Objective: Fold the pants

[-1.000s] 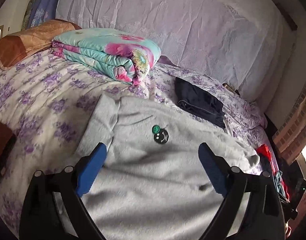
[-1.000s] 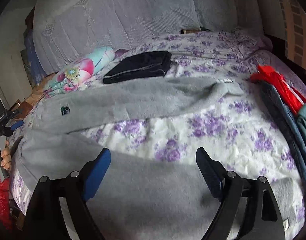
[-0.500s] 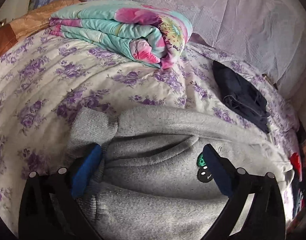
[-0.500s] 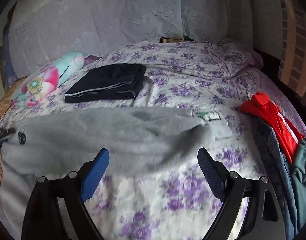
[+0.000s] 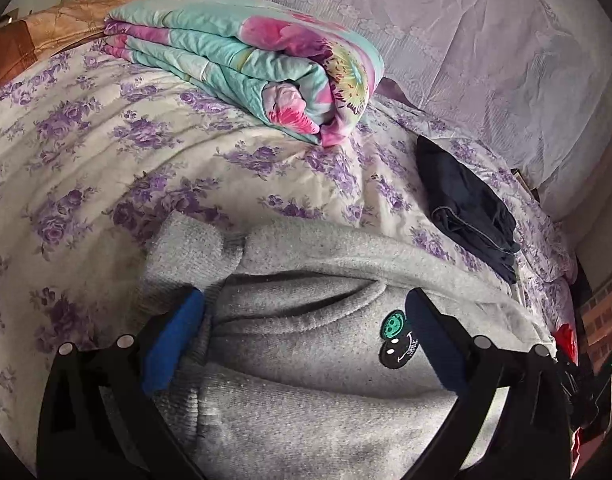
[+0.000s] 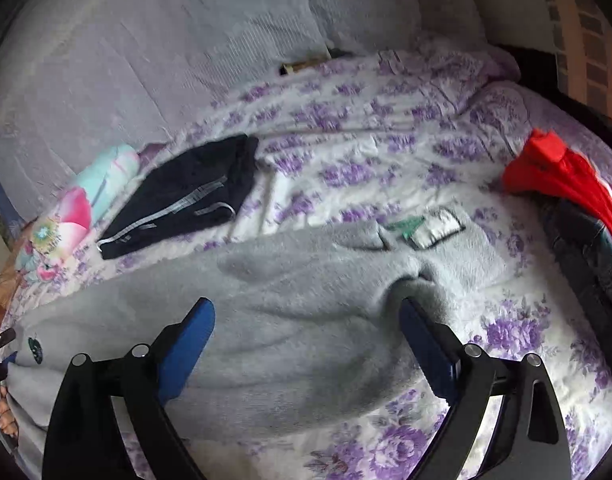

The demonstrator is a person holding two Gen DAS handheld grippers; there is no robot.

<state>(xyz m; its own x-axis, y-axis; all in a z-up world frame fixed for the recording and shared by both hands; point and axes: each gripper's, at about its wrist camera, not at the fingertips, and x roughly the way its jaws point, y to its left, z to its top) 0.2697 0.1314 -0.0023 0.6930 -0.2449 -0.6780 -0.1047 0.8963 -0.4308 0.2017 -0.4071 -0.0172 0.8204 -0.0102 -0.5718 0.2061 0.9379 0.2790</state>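
Grey pants [image 5: 306,344] lie across the bed w/ the floral sheet [image 5: 86,152], folded lengthwise so one leg sits on the other. Waist end is bunched into ridges in the left wrist view, w/ a green-and-black smiley patch [image 5: 396,338] near the top edge. Cuff end, in the right wrist view [image 6: 306,300], carries a small white label [image 6: 436,232] and a green tag beside it.

Left gripper [image 5: 304,312]: jaws wide, blue pads either side of the waist bunch; fabric fills the gap, and it's not clear whether the pads press it. Right gripper [image 6: 306,316]: jaws wide, just been opening further, grey leg cloth lies between them, pads apart from it as far as I can tell; right pad sits by a fold near the cuff.

Beyond the pants: folded dark garment [image 6: 182,204] on the sheet, apart from the grey cloth. Rolled floral quilt [image 5: 250,60] further back, near an orange-brown pillow [image 5: 46,32]. Red garment [image 6: 562,176] on top of dark denim [image 6: 586,248] at the bed's right edge. Pale lilac cloth [image 5: 486,40] covers the wall side. Fingers of a hand [image 6: 4,412] show at the far-left edge of the right wrist view.
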